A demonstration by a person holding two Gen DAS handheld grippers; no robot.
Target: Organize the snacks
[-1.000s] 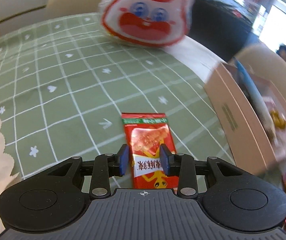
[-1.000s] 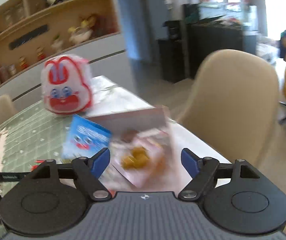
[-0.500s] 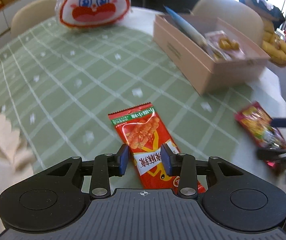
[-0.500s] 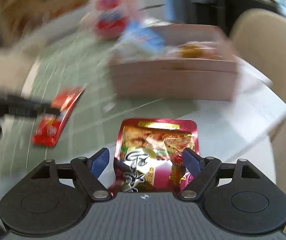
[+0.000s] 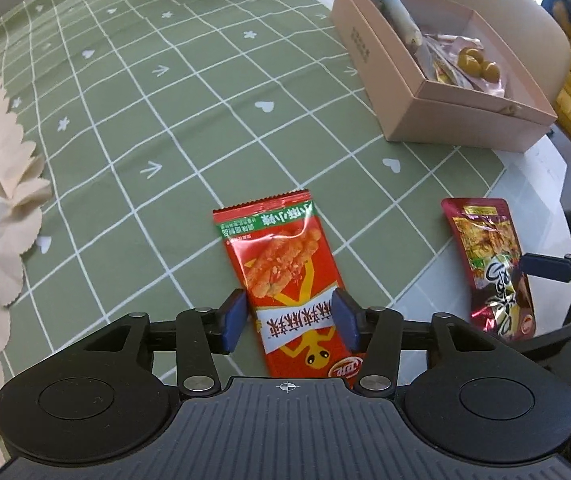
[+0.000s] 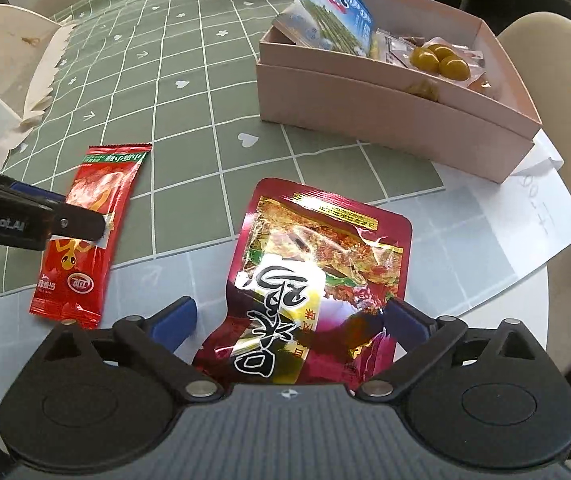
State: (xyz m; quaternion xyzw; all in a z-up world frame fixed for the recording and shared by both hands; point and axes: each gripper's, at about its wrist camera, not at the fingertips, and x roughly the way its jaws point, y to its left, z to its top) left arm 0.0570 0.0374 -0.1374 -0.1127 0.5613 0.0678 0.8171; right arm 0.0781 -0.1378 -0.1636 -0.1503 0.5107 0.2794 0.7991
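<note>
Two snack packets lie flat on the table, each between a pair of spread tongs

The red packet [image 5: 291, 280] rests on the green checked cloth [image 5: 165, 100], with the left gripper [image 5: 290, 318] straddling its lower half; the jaws have just been opening and stand apart, the blue pads beside the packet's edges, not clamping it. The dark red pouch [image 6: 317, 280] lies near the table's edge, partly off the cloth, with the right gripper [image 6: 289, 320] around it; its jaws have just been opening and are spread wide, clear of the pouch on the left. Beyond both sits the pink box [image 6: 385, 116] already holding snacks, a blue packet [image 6: 333, 12] leaning at its far end
</note>
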